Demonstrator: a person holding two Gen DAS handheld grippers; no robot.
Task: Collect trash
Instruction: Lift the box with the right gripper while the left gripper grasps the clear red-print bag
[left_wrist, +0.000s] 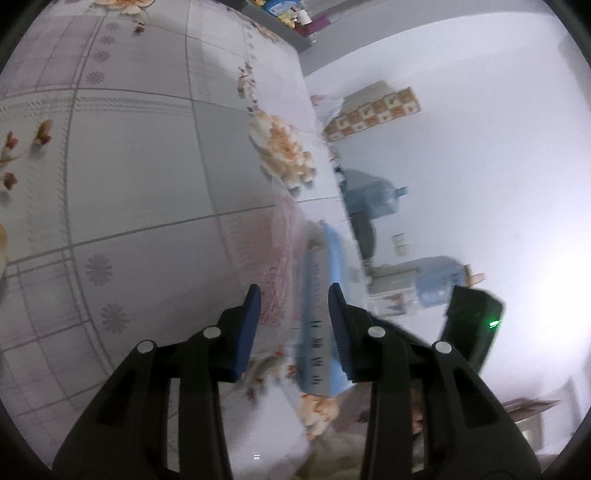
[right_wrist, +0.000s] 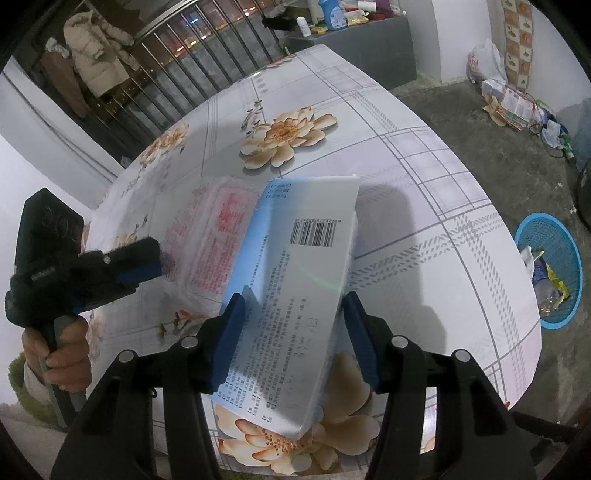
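Right wrist: blue box (right_wrist: 291, 288) lies between the open fingers (right_wrist: 229, 332).

Two fisheye views, each looking out along its own gripper's fingers over one flowered table.

The right wrist view looks steeply down from close above the table (right_wrist: 424, 206); the blue-and-white box (right_wrist: 291, 280) lies between its fingers (right_wrist: 231, 334), the blue basket (right_wrist: 550, 269) on the floor off to their right, and the left gripper (right_wrist: 147, 264) comes in from their left. The left wrist view is rolled and blurred, looking more shallowly across the table (left_wrist: 140, 177) toward a white wall, the same box (left_wrist: 317, 332) seen edge-on between its fingers (left_wrist: 247, 328). Both views share the box, the pink-printed packet (right_wrist: 210, 240) beside it, and the tablecloth.
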